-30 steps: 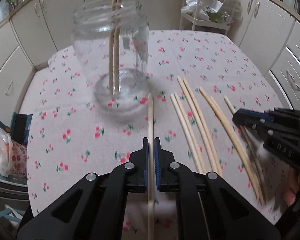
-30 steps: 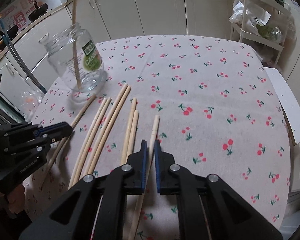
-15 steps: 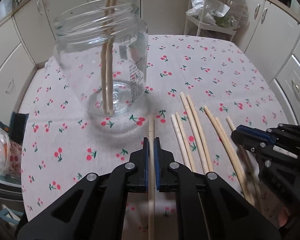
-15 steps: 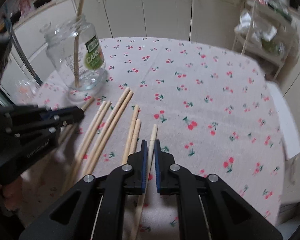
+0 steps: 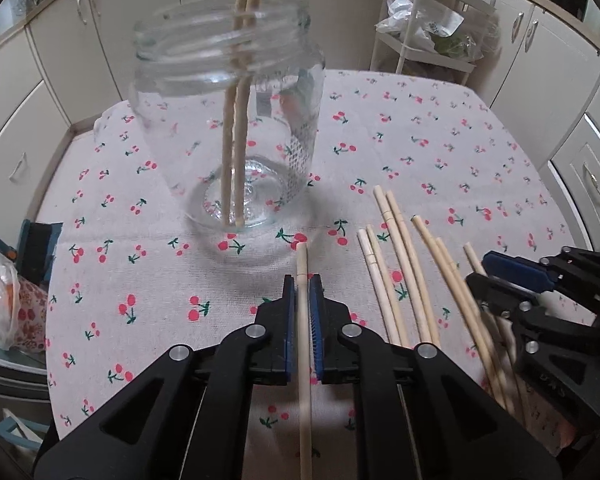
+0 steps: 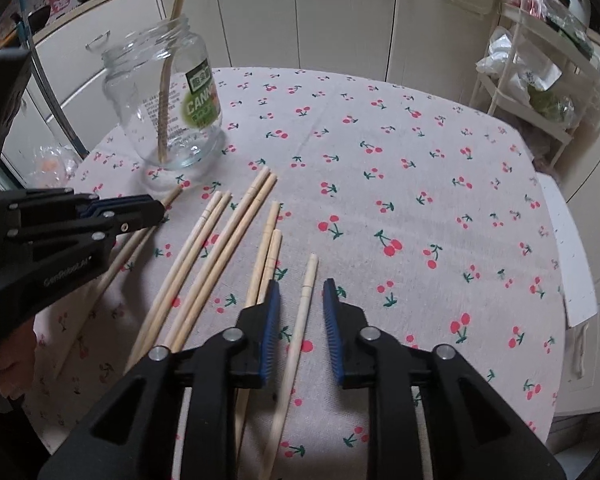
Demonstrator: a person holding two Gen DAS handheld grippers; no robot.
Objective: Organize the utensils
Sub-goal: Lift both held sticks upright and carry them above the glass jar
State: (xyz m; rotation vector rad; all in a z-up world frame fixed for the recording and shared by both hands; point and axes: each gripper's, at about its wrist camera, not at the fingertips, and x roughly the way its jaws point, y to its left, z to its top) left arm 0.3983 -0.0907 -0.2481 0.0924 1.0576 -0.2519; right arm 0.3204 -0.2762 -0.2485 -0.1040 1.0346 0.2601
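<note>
Wooden chopsticks are what is being sorted, and most of the job is left. Nearest, the left hand-held gripper (image 5: 303,300) is clamped on one chopstick (image 5: 303,340), held close before the jar (image 5: 228,128). The right hand-held gripper (image 6: 300,312) has its jaws parted a little around another chopstick (image 6: 300,320) that lies loose on the worktop (image 6: 420,160), no pad touching it. Just left of it, six more chopsticks (image 6: 220,256) lie in pairs on the cherry-print cloth. Farther off, the jar stands upright with only two chopsticks (image 5: 236,128) leaning inside. So two are stowed and eight remain, by my count.

Compared with a second ago, the right jaws, then pinched on their stick, have just been opening. In the left view the jar now looms larger and nearer, with the grip unchanged.
</note>
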